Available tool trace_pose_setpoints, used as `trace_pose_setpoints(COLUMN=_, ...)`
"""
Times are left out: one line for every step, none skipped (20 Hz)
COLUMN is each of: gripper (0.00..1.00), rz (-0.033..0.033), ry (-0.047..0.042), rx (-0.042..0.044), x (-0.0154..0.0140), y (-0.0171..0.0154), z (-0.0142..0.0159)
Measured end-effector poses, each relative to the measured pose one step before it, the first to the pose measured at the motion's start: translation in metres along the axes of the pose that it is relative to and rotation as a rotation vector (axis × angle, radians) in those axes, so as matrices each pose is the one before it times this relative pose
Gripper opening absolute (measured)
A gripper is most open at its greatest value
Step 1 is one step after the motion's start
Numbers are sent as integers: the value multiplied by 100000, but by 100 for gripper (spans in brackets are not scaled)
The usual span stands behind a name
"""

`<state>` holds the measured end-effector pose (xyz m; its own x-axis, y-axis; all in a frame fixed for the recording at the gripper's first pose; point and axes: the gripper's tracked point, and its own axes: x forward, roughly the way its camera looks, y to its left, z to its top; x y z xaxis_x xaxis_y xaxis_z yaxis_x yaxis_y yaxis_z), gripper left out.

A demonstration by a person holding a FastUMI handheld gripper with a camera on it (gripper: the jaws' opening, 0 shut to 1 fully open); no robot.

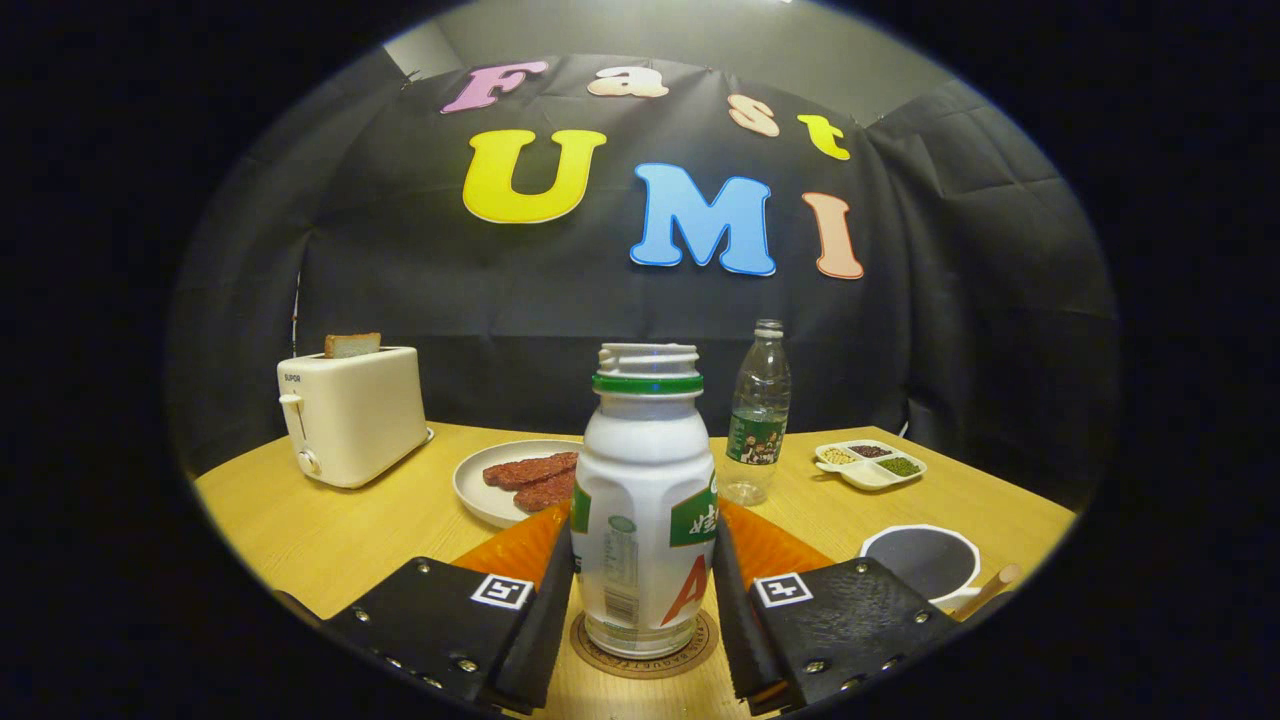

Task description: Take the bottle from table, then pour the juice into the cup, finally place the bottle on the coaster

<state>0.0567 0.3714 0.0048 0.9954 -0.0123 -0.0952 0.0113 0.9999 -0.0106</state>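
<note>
Tipping is the likely hazard: the white plastic bottle with green neck ring and no cap [645, 510] stands upright on the round brown coaster [645, 648] at lower centre, so a skewed or dragging release could topple it and spill any remaining juice. The gripper [645, 585] has its fingers [545, 600] narrowly apart, flanking the bottle's sides; whether they press it I cannot tell. The white cup with dark inside [922, 560] sits lower right on the wooden tabletop [330, 530].

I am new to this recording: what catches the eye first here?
The white bottle stands uncapped on the round coaster, between the gripper fingers, which press its sides. Beyond it lie a plate of red slices and a toaster holding bread.
</note>
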Motion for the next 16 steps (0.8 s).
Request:
trace_pose_setpoints(gripper=67, rz=20, ry=-654, rx=679, x=-57, y=-23, z=25)
trace_pose_setpoints(gripper=67, rz=45, ry=-561, rx=278, x=-63, y=-58, z=-45)
trace_pose_setpoints(gripper=67, rz=41, ry=-270, rx=-198, x=4, y=-12, z=-48)
trace_pose_setpoints(gripper=68, rz=50, ry=-286, rx=-127, x=30, y=18, z=-79)
trace_pose_setpoints(gripper=70, rz=569, ry=368, rx=473, x=-26, y=165, z=-55)
trace_pose_setpoints(gripper=71, rz=-539, ry=768, rx=354, x=86, y=-139, z=-293)
trace_pose_setpoints(gripper=72, rz=-346, ry=1272, rx=-7, x=94, y=-96, z=-372)
trace_pose_setpoints(gripper=77, rz=-337, ry=845, rx=181, x=75, y=-94, z=-150)
trace_pose_setpoints(gripper=88, rz=46, ry=457, rx=640, x=33, y=-10, z=-119)
trace_pose_setpoints(gripper=90, rz=82, ry=24, rx=515, x=-172, y=111, z=80)
trace_pose_setpoints(gripper=90, rz=245, ry=-379, rx=224, x=-297, y=97, z=304)
trace_pose_setpoints(gripper=91, rz=85, ry=-358, rx=99, x=-163, y=-8, z=197)
trace_pose_setpoints(gripper=97, rz=112, ry=-97, rx=10, x=-214, y=-24, z=232)
trace_pose_setpoints(gripper=99, rz=600, ry=-212, rx=59, x=-281, y=117, z=264)
trace_pose_setpoints(gripper=99, rz=798, ry=-361, rx=-22, x=-515, y=183, z=666)
trace_pose_setpoints(gripper=99, rz=687, ry=-417, rx=-528, x=-433, y=114, z=559)
